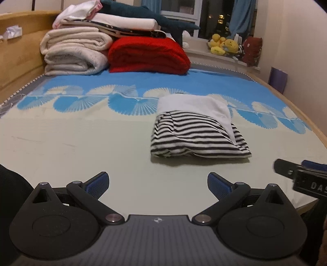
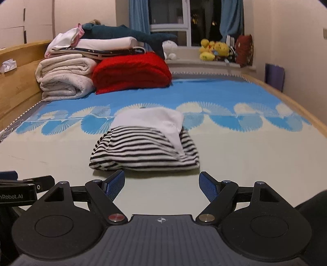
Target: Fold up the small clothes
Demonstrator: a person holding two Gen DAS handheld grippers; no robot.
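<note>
A small black-and-white striped garment (image 1: 196, 135) with a white part on top lies folded in a compact bundle on the bed sheet (image 1: 81, 143). It also shows in the right wrist view (image 2: 143, 149). My left gripper (image 1: 158, 185) is open and empty, hovering over the sheet, near and to the left of the bundle. My right gripper (image 2: 161, 185) is open and empty, just short of the bundle's near edge. The right gripper's body shows at the right edge of the left wrist view (image 1: 302, 178).
A stack of folded white blankets (image 1: 73, 53), a red blanket (image 1: 147, 55) and a dark plush shark (image 1: 147, 16) sit at the far end of the bed. Yellow plush toys (image 1: 222, 45) line the windowsill. A wooden bed frame (image 1: 18, 61) runs along the left.
</note>
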